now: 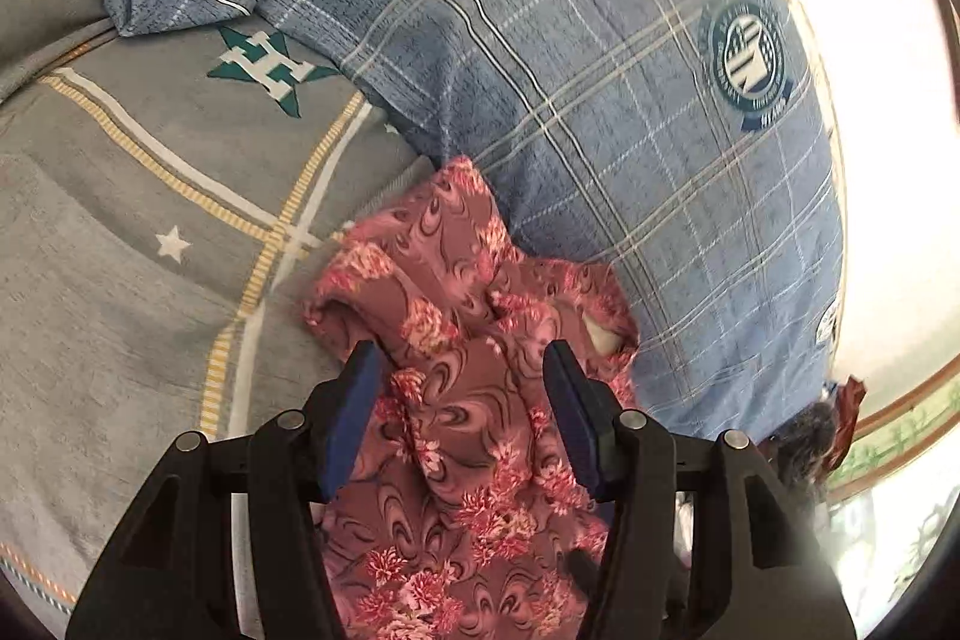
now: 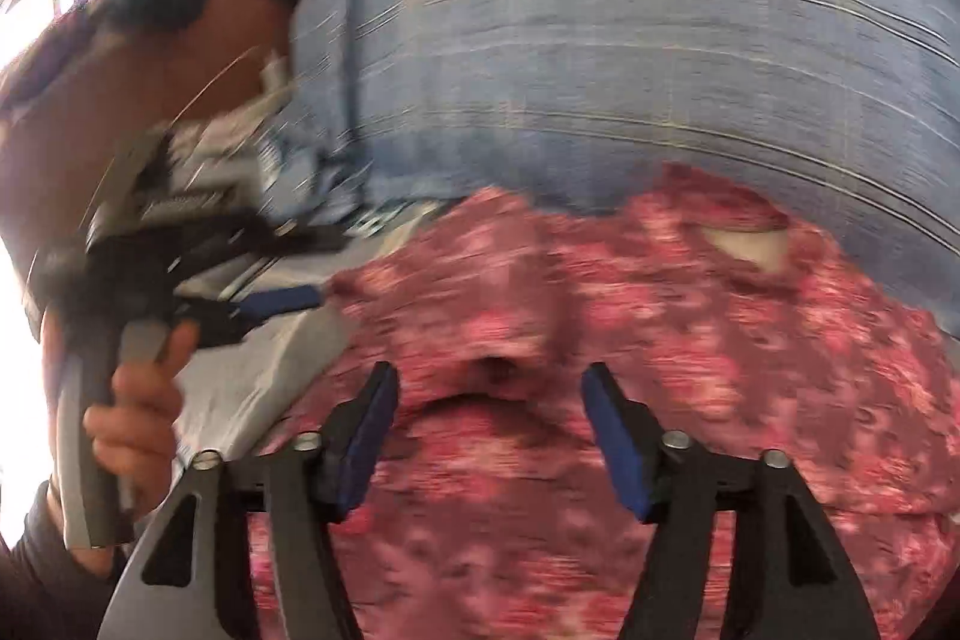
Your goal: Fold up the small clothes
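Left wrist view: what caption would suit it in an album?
Open left gripper poised over a crumpled pink floral garment lying beside a blue plaid quilt.

Both claws stand with their blue-padded fingers spread wide and nothing pinched between them, the left claw [image 1: 465, 361] and the right claw [image 2: 489, 379] alike, while the person's left hand [image 2: 129, 406] wraps its fingers round the left claw's grey handle.

From the left wrist we look down, close over the floral garment [image 1: 474, 400] on the bed [image 1: 120, 280]. The right wrist view, blurred, faces this same garment [image 2: 600, 400] and the blue plaid bedding [image 2: 660, 70].
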The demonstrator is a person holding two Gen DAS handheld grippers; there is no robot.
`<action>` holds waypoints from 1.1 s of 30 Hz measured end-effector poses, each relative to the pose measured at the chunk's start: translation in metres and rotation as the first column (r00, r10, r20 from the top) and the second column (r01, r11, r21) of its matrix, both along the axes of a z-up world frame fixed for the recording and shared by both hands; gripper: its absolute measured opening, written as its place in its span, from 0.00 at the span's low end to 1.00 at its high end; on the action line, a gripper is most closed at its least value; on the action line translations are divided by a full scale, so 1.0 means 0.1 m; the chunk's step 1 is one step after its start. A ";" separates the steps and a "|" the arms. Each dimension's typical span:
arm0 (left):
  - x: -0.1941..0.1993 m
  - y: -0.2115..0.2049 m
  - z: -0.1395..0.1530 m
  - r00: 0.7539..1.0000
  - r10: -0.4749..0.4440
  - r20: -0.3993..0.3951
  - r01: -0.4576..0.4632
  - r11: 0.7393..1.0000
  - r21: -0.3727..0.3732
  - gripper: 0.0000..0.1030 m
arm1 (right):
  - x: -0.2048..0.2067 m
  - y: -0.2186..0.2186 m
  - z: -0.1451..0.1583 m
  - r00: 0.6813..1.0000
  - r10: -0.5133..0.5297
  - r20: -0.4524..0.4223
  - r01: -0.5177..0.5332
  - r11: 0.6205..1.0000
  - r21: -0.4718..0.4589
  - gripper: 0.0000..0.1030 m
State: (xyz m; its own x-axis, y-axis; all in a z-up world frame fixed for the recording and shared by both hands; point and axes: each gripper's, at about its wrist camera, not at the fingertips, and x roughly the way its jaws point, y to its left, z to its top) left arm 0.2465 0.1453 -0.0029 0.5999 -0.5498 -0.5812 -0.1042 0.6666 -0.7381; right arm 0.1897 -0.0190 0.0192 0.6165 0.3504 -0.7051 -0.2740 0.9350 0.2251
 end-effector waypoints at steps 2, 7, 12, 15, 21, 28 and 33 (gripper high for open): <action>-0.01 0.08 0.00 1.000 0.024 0.004 -0.024 1.000 -0.005 0.53 | 0.18 0.10 -0.19 0.991 -0.013 -0.135 0.018 0.999 0.036 0.66; 0.02 0.17 -0.04 0.999 0.040 -0.010 -0.040 0.998 -0.038 0.53 | 0.46 0.06 -0.45 0.965 -0.034 -0.261 0.115 0.946 0.303 0.25; 0.05 0.06 -0.05 1.000 -0.007 -0.007 0.006 1.000 -0.024 0.58 | 0.41 -0.29 -0.31 0.976 -0.029 -0.217 0.148 0.816 0.558 0.06; 0.06 -0.08 -0.07 0.999 -0.044 -0.014 0.043 0.999 -0.024 0.64 | 0.20 -0.94 -0.19 0.969 -0.175 -0.172 0.246 0.678 0.692 0.06; 0.09 -0.46 -0.16 0.980 -0.190 -0.052 0.191 0.982 0.001 0.64 | -0.22 -2.20 -0.55 0.759 -0.516 -0.397 0.638 0.470 0.609 0.17; 0.12 -0.60 -0.30 0.973 -0.209 -0.101 0.214 0.976 0.042 0.64 | -0.40 -2.34 -0.38 0.738 -0.621 -0.264 0.660 0.580 0.477 0.64; 0.10 -0.61 -0.28 0.973 -0.211 -0.089 0.217 0.974 0.061 0.64 | -0.06 -2.39 -0.52 0.710 -0.657 -0.253 0.703 0.643 0.304 0.65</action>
